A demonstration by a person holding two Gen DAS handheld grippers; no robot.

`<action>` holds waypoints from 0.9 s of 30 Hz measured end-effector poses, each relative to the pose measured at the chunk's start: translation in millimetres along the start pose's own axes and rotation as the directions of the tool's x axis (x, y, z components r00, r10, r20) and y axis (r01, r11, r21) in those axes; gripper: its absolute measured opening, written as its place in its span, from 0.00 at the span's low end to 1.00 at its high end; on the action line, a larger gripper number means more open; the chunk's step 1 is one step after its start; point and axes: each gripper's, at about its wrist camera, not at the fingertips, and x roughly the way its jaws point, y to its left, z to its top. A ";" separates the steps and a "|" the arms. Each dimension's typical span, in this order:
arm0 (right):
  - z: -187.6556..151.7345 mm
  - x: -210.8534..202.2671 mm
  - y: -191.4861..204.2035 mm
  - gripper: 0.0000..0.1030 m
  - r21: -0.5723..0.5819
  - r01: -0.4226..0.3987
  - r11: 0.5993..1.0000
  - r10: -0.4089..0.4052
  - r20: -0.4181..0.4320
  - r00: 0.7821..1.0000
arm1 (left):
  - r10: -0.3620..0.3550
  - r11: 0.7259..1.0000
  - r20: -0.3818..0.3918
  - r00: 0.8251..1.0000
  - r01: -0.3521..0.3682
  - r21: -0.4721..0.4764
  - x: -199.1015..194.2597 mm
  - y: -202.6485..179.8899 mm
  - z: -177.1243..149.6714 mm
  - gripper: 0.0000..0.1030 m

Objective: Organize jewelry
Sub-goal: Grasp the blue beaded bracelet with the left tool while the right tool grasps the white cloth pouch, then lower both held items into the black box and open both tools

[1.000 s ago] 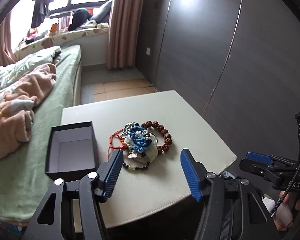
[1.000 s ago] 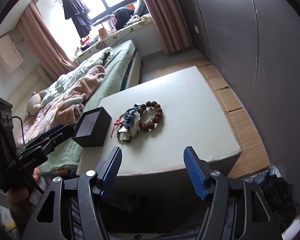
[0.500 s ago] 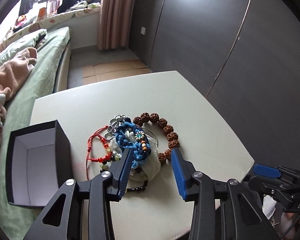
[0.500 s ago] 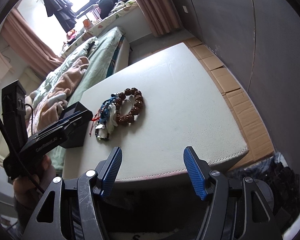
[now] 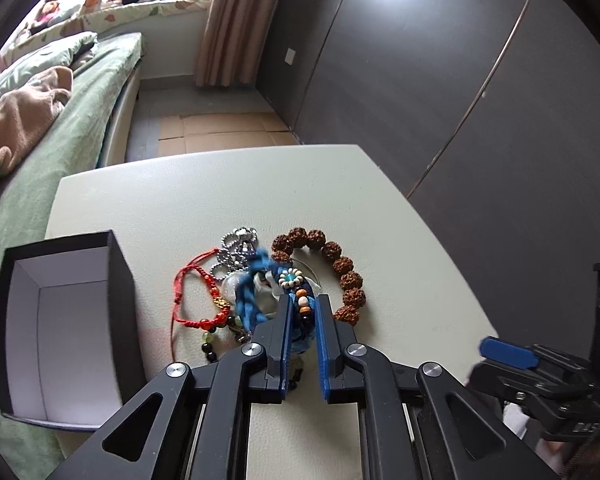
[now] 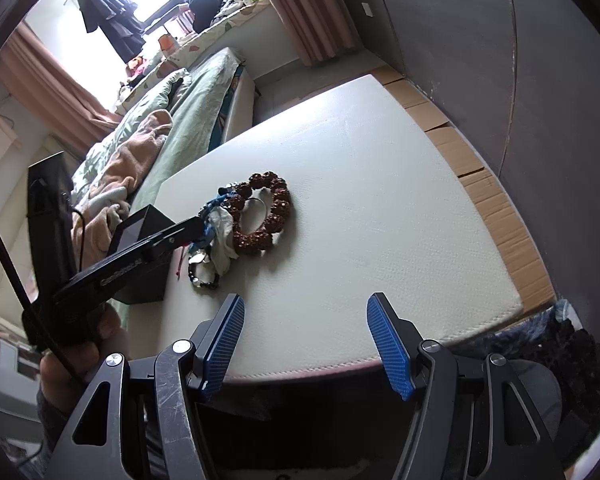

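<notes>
1. Blue bracelet is being pinched between the narrowed jaws of the left gripper, lower centre of frame.
2. Right gripper is being held wide, gripping nothing, at the table edge.
3. Box is being left open, lower left.

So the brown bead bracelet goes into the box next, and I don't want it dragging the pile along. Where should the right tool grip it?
Grip the brown bead bracelet on its outer arc, coming from the bare table side, one finger inside the open loop. The opposite side touches the tangled pile.
</notes>
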 end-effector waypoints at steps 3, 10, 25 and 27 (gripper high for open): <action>5.5 5.4 12.2 0.61 -0.022 -0.014 1.000 0.014 0.001 1.000 | 0.000 1.000 0.031 1.000 0.000 -0.001 -16.6 3.9 3.3 0.11; 15.3 39.9 43.4 0.54 -0.051 -0.087 0.995 0.084 -0.047 0.995 | 0.002 1.000 0.068 0.998 0.000 -0.031 -51.7 22.6 3.7 0.11; 51.2 110.5 86.2 0.54 -0.127 0.003 0.992 -0.016 -0.103 0.995 | 0.060 0.997 0.141 0.988 -0.052 -0.060 -115.4 65.9 2.8 0.11; 52.3 117.0 85.9 0.29 -0.120 0.016 0.993 -0.031 -0.120 0.992 | 0.062 0.997 0.152 0.986 -0.053 -0.062 -124.0 69.5 1.8 0.11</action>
